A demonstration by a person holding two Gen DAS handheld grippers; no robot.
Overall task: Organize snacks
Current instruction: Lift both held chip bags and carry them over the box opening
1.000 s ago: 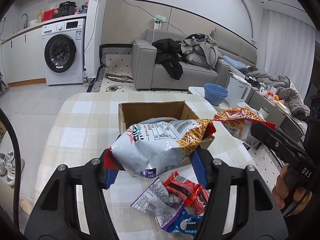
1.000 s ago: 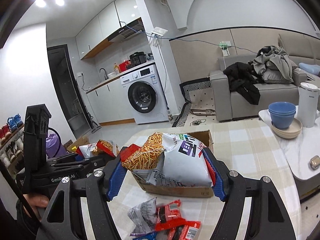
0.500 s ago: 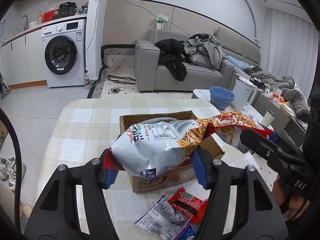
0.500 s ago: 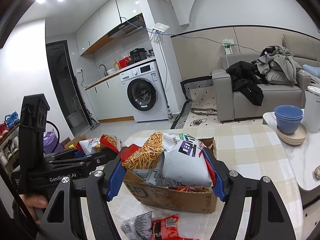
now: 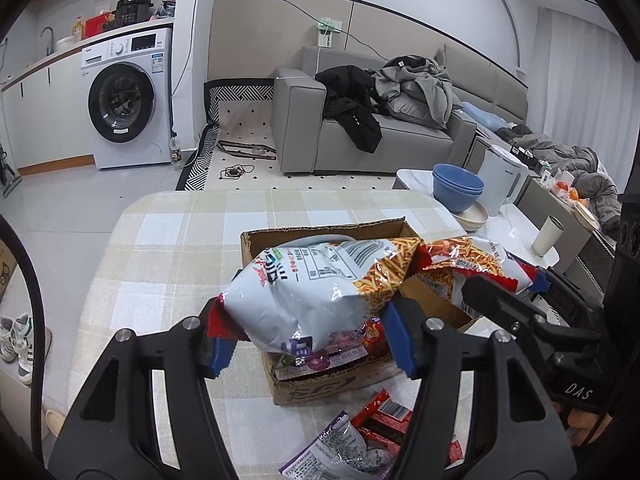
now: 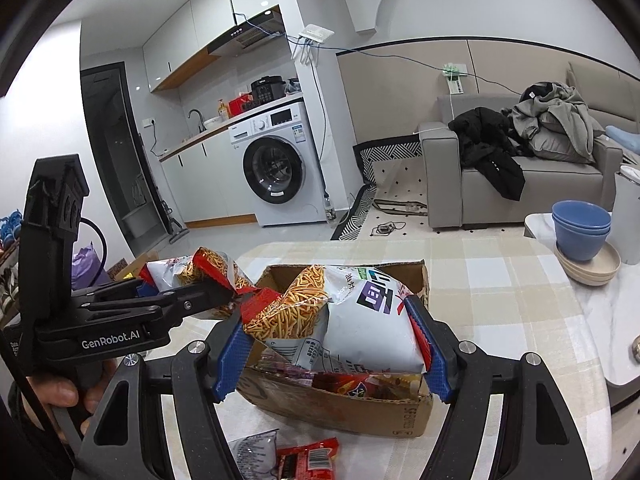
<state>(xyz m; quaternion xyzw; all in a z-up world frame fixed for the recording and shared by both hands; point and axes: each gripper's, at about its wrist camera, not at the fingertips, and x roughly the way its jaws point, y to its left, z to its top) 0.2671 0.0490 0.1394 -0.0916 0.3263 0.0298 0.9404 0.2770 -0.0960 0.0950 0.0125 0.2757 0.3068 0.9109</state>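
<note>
On my left, the left gripper [image 5: 308,340] has its fingers [image 5: 218,354] partly closed on the two ends of a white-and-orange chip bag [image 5: 312,292], squeezing it so it puffs between the blue pads. I hold it just above the near-left edge of the cardboard box [image 5: 320,390], which sits on the checked table [image 5: 180,248] and already shows a few packets inside. To the right, the right gripper [image 6: 332,354] grips a second chip bag [image 6: 360,320] of the same kind the same way, fingers half open and pressed on either end, with this bag hanging over the box's middle. I judge I am at the loading step, both bags carried and neither yet let go. Next I need to lower each bag into the opening without the two colliding, probably one after the other, then spread the fingers to drop them. Loose red and purple packets [image 5: 360,436] lie on the table in front of the box, not yet collected.
</note>
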